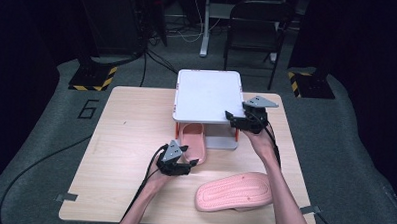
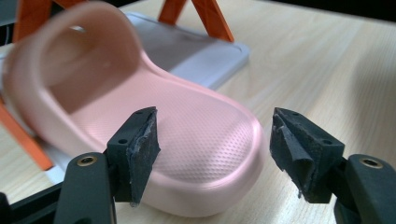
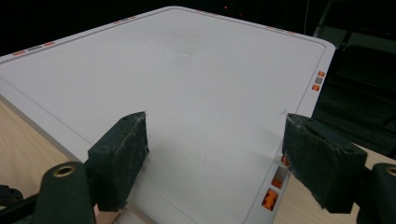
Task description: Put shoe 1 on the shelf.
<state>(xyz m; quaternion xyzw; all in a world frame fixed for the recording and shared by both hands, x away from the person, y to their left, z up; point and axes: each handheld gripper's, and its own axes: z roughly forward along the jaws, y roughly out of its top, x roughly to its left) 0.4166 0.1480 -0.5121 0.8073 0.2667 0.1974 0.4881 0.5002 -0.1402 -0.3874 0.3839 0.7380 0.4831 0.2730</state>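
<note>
Claws first: left gripper (image 1: pixel 191 163) has its jaws wide, holding nothing, and they straddle the heel of one slipper (image 2: pixel 154 126) that lies toe-in on the lower shelf of the rack (image 1: pixel 207 95). Right gripper (image 1: pixel 230 116) is spread too, empty, resting over the rack's white top near its corner. Second slipper (image 1: pixel 233 192) lies sole-up on the table (image 1: pixel 125 139), just right of the left hand. Likely step: seating the slipper. Draw the left gripper back straight, avoid dragging the heel; steady the rack.

Left gripper (image 1: pixel 192 163) and right gripper (image 1: pixel 228 114), fingers spread, both forearms extended.
</note>
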